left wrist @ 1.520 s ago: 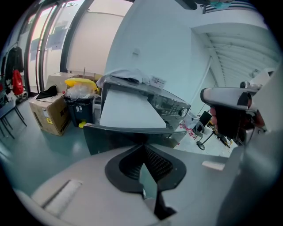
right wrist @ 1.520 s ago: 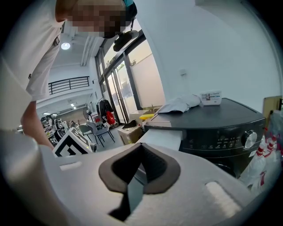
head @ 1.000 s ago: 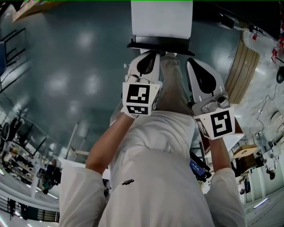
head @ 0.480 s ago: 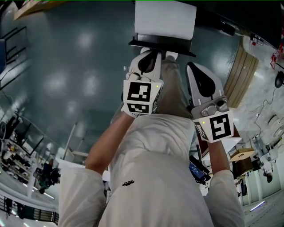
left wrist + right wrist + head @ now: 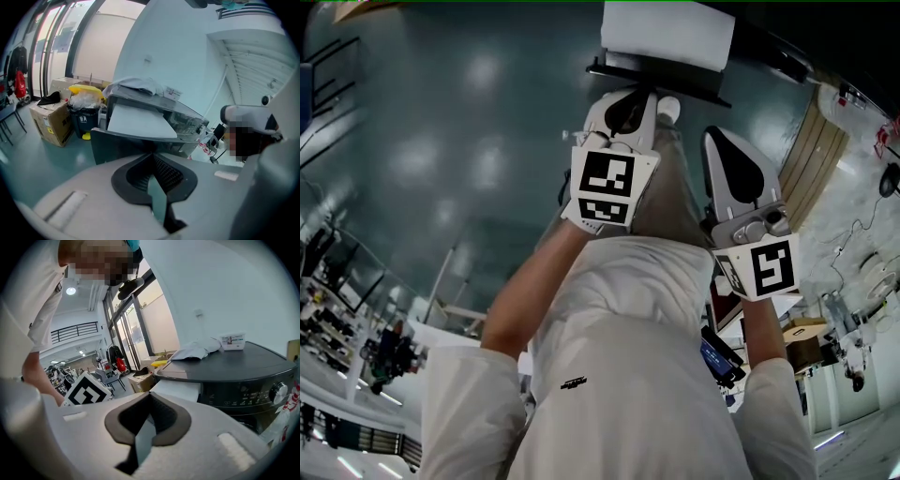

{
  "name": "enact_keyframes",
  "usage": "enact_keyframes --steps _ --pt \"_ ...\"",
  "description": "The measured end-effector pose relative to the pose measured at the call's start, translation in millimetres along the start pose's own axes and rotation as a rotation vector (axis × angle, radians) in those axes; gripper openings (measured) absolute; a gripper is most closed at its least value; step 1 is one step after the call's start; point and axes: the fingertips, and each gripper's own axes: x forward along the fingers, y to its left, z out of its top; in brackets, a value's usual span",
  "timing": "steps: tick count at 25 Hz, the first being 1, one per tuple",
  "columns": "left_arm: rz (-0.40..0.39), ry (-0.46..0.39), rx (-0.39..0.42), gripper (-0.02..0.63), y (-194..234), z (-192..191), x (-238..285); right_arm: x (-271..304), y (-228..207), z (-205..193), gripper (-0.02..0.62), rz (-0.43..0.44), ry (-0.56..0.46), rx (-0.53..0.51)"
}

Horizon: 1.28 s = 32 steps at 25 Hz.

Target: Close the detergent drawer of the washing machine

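The detergent drawer (image 5: pixel 667 33) stands pulled out from the dark washing machine (image 5: pixel 234 376), its white inside showing behind a dark front panel (image 5: pixel 661 82). In the left gripper view the drawer (image 5: pixel 136 123) and its front panel (image 5: pixel 117 143) lie straight ahead, close beyond the jaws. My left gripper (image 5: pixel 630 98) is shut and empty, its tip right at the panel; I cannot tell if they touch. My right gripper (image 5: pixel 724 141) is shut and empty, lower and to the right, apart from the drawer (image 5: pixel 176 390).
A crumpled cloth (image 5: pixel 197 351) and a small box (image 5: pixel 233 341) lie on the machine's top, with a knob (image 5: pixel 280 392) on its front. To the machine's left stand a black bin (image 5: pixel 84 117) and a cardboard box (image 5: pixel 49 122). Wooden panels (image 5: pixel 811 155) lean at the right.
My left gripper has moved forward, closer to the drawer's front panel. The right gripper has hardly moved. The head view has shifted slightly.
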Motion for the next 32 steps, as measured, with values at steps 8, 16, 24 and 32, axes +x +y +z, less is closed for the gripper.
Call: enact_keyframes --steps 8,16,24,32 --pt "0.029 -0.043 -0.009 0.018 13.8 47.9 41.6 -3.3 -5.3 -4.6 0.002 0.010 0.007 0.017" --pt "0.047 -0.078 -0.009 0.019 25.1 71.8 58.0 -5.4 -18.1 2.2 0.002 -0.018 -0.010 0.032" --pt "0.043 -0.092 0.025 0.020 31.3 86.1 74.0 -5.2 -27.1 0.3 0.002 -0.030 -0.008 0.049" --pt "0.019 -0.098 0.000 0.021 35.2 96.9 89.0 -1.1 -29.0 9.2 0.002 -0.042 -0.027 0.040"
